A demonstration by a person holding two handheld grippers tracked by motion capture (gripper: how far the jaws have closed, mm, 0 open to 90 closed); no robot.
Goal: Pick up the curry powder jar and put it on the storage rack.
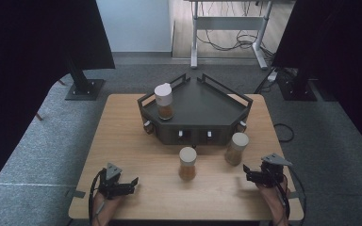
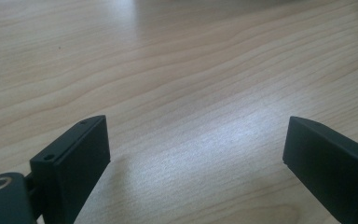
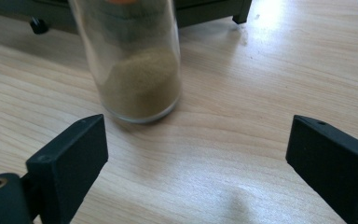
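Jars of brown powder — one (image 1: 163,100) stands on the dark tray (image 1: 202,101), two wait on the table (image 1: 136,155), the nearer (image 3: 133,70) just ahead of the right gripper (image 1: 248,173). Both grippers gape empty, left gripper (image 1: 131,184) well apart — loading barely started, I'd say.

No readable text, labels or numbers anywhere

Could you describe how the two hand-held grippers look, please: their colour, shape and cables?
Both the left gripper and the right gripper are black, each with two flat, block-like jaws. A grey three-cornered plate sits on top of each. A dark cable trails from each back along the person's forearm. No sleeves are visible.
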